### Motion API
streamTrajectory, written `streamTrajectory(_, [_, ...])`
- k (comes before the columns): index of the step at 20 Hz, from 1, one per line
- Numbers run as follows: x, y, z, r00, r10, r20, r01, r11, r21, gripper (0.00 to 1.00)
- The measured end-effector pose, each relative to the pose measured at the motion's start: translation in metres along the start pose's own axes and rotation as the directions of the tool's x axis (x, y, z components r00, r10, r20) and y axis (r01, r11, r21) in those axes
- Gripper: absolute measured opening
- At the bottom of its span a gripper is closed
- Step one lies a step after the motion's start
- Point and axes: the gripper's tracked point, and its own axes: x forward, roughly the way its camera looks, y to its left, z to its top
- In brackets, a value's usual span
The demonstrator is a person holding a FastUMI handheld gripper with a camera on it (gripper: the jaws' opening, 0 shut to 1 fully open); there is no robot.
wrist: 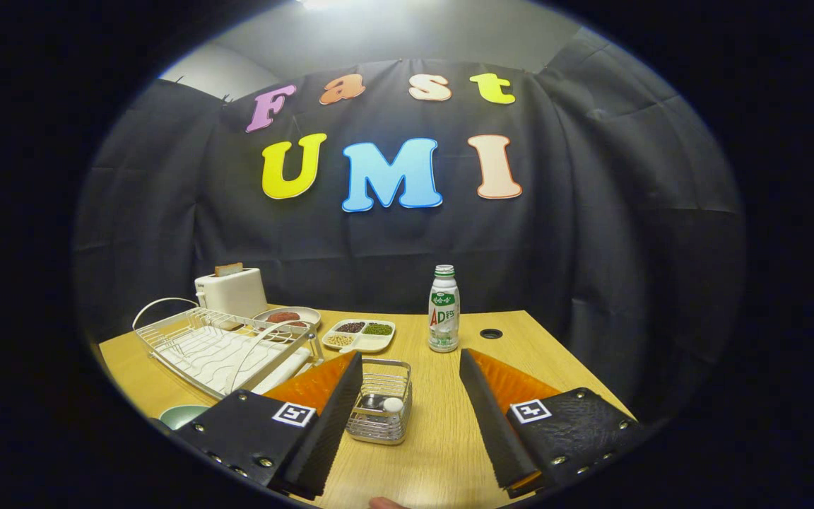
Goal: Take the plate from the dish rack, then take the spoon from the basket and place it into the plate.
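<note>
You've got a smooth wood-grain table (pixel 442 438), a shiny wire-metal basket (pixel 381 403), a glossy plastic bottle (pixel 444 311), a white coated-wire dish rack (pixel 220 350), and matt, creased cloth (pixel 591 233) behind.

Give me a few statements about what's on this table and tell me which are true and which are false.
1. The gripper is open, with nothing between its fingers. True.
2. The dish rack holds a stack of plates. False: its wire bed looks bare, and a green plate lies on the table beside it.
3. A wire basket sits just ahead of the fingers with a white spoon in it. True.
4. The bottle lies on its side. False: it stands upright beyond the basket.
5. A slice of bread sticks out of the toaster. True.
6. The divided tray is empty. False: its compartments hold beans or grains.
</note>
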Motion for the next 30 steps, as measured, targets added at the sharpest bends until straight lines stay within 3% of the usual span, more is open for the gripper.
streamTrajectory(3, [0.021, 0.001, -0.014, 1.000, -0.003, -0.008, 0.003, 1.000, 0.002, 0.84])
streamTrajectory(5, [0.031, 0.003, -0.024, 0.999, 0.010, -0.034, -0.010, 1.000, 0.010, 0.77])
streamTrajectory(6, [0.035, 0.008, -0.028, 0.999, 0.028, -0.041, -0.027, 0.999, 0.022, 0.52])
streamTrajectory(8, [0.037, 0.009, -0.033, 0.999, 0.032, -0.039, -0.031, 0.999, 0.032, 0.42])
streamTrajectory(10, [0.031, 0.017, -0.027, 0.997, 0.071, -0.041, -0.070, 0.997, 0.043, 0.18])
streamTrajectory(11, [0.029, 0.017, -0.027, 0.997, 0.060, -0.053, -0.058, 0.998, 0.034, 0.17])
streamTrajectory(12, [0.028, 0.015, -0.026, 0.997, 0.044, -0.064, -0.043, 0.999, 0.028, 0.10])
streamTrajectory(17, [0.025, 0.027, -0.006, 0.993, 0.069, -0.095, -0.064, 0.997, 0.047, 0.05])
streamTrajectory(21, [0.019, 0.019, 0.017, 0.994, 0.032, -0.109, -0.030, 0.999, 0.021, 0.05])
streamTrajectory(30, [-0.035, 0.032, 0.084, 0.992, 0.052, -0.115, -0.055, 0.998, -0.017, 0.05])
